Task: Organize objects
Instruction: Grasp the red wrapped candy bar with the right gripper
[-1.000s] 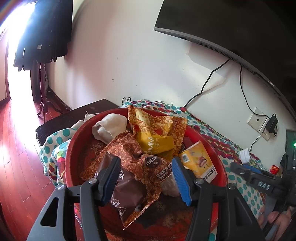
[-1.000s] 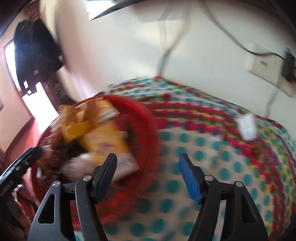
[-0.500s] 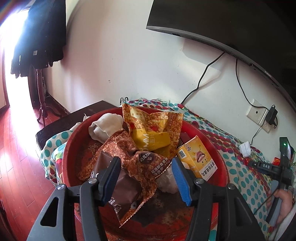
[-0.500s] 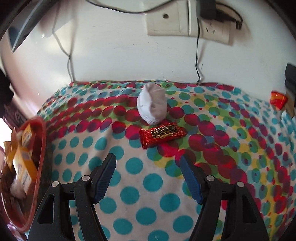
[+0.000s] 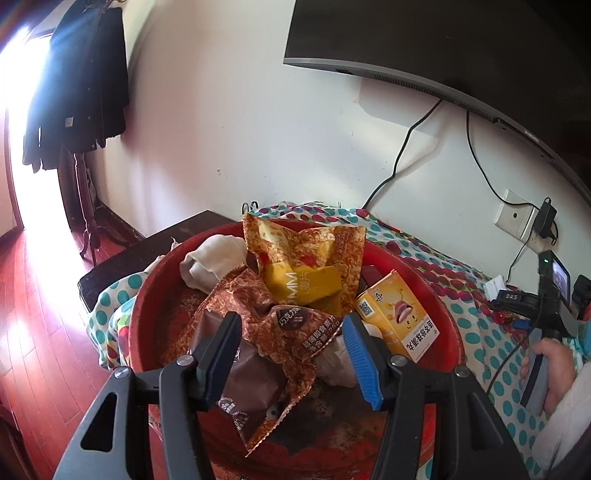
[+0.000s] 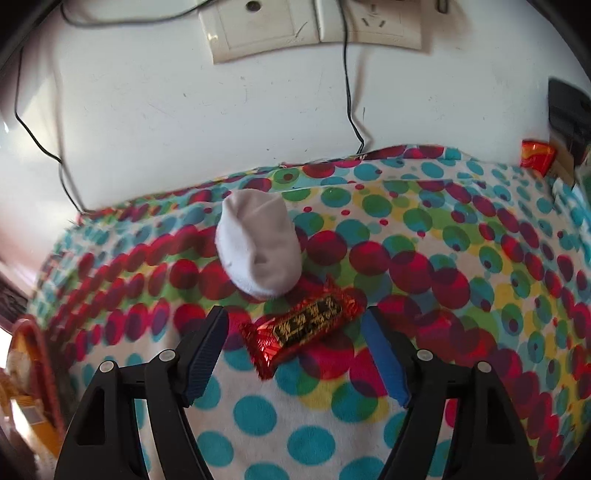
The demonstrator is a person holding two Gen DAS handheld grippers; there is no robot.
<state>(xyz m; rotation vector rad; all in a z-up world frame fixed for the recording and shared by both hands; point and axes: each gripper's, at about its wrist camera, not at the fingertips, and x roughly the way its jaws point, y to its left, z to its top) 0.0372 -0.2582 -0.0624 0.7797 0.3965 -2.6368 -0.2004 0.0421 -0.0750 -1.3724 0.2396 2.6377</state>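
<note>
A red basin (image 5: 147, 295) holds several snack bags, among them a brown bag (image 5: 258, 332), along with a yellow carton (image 5: 399, 317) and a pale cloth (image 5: 210, 258). My left gripper (image 5: 291, 350) hovers open over the brown bag, and its pads do not press on it. On the dotted cloth lie a red candy bar (image 6: 301, 328) and, just behind it, a rolled white sock (image 6: 258, 243). My right gripper (image 6: 295, 350) points down at the candy bar. Its jaws are opening, with the bar lying between the fingers, untouched.
The basin's rim (image 6: 33, 369) shows at the left edge of the right wrist view. Another red packet (image 6: 535, 157) lies at the far right by the wall. Wall sockets (image 6: 258, 29) and hanging cables (image 6: 351, 110) are behind. A person's hand (image 5: 554, 362) grips the right handle.
My right gripper swung away from the basin to the right, then dropped closer over the sock and candy bar, and its jaws stand wider. The left gripper stayed over the basin.
</note>
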